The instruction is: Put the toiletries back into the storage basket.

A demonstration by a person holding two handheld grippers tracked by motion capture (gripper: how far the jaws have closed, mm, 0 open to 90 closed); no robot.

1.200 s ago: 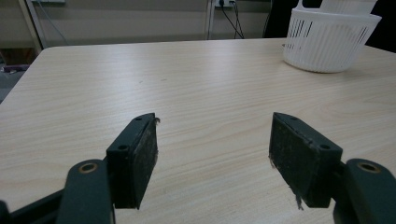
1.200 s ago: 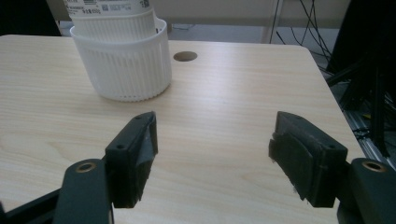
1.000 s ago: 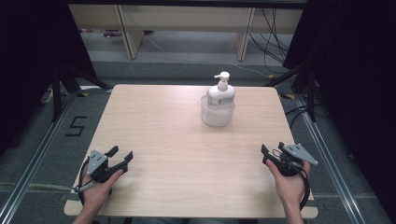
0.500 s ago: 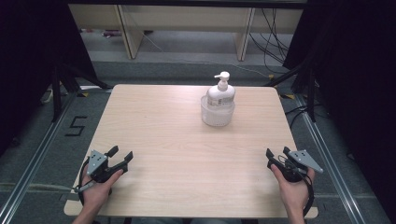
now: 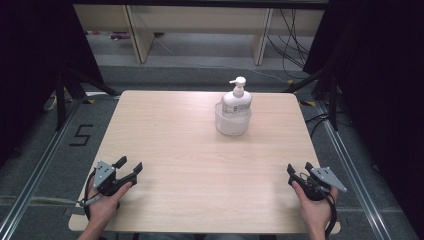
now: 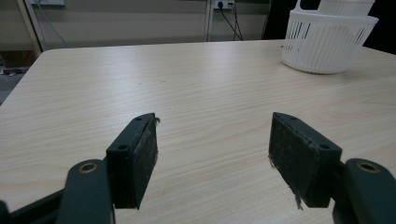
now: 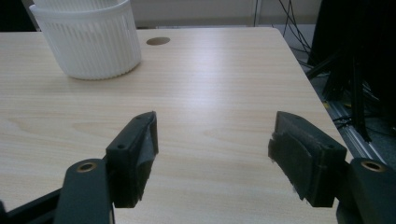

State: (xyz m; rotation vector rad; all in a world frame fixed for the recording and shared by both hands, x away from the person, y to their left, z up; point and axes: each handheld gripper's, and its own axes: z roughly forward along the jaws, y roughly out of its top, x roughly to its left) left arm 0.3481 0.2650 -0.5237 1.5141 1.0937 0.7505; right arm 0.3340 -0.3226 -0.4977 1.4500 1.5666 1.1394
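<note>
Flanking one pump bottle (image 5: 237,97) in one basket (image 5: 232,125): two wide-jawed grippers.

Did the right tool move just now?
Yes. The right tool slid back toward the person, closer to the table's near edge. The basket stayed put.
</note>
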